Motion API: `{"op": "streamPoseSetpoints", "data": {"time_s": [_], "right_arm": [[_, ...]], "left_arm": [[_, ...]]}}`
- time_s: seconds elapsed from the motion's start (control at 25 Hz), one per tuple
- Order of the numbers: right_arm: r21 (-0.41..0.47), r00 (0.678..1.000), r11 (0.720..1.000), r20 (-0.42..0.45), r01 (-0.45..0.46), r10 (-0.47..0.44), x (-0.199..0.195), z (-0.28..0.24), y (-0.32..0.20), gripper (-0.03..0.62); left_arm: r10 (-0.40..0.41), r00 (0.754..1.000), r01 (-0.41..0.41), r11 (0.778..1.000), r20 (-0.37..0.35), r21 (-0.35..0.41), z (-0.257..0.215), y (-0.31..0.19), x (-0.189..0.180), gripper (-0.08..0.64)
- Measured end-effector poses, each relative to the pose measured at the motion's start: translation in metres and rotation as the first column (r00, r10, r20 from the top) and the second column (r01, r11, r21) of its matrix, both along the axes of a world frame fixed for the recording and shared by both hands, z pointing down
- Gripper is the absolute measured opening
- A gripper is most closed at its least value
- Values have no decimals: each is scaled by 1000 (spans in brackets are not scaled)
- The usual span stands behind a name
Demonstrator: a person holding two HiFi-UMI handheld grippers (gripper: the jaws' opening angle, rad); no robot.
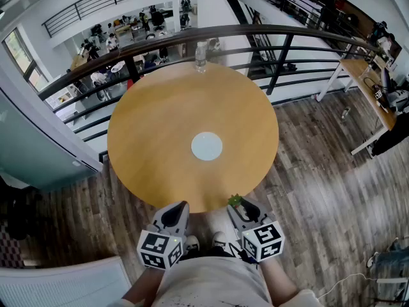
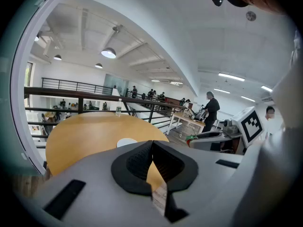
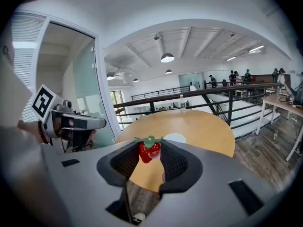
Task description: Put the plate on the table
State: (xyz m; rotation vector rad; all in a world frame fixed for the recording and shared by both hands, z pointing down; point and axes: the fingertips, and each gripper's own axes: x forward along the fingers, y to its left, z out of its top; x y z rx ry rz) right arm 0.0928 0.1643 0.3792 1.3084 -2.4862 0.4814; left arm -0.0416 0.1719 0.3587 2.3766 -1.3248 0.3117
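In both gripper views the gripper body cuts off the near edge of the plate (image 2: 126,142), so only a sliver shows above the housing. In the head view the strawberry (image 3: 149,151) appears only as a green leaf tuft, its red body hidden by the jaws. The plate is small, round, flat and pale blue-white, with no visible pattern. It lies flat at the centre of the round wooden table (image 1: 153,126), bare, and well apart from the water bottle (image 1: 200,56) standing at the table's far edge by the railing (image 1: 255,32). The left gripper (image 2: 152,145) is at the table's near edge with its jaws together, tips touching and nothing between them. The right gripper (image 3: 150,150), beside it at the same near edge, is clamped on the strawberry. Both grippers are well apart from the plate, which lies ahead of them toward the table centre.
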Motion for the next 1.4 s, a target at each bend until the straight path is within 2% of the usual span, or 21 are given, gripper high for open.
{"op": "streamPoseSetpoints", "data": {"time_s": [0.84, 1.4], "right_arm": [[21, 999, 999, 33, -26, 25, -8, -9, -4, 150], [20, 990, 990, 19, -141, 141, -32, -12, 4, 149]], "left_arm": [[32, 999, -32, 999, -5, -7, 3, -2, -7, 23], [108, 994, -108, 994, -14, 2, 8, 3, -51, 23]]}}
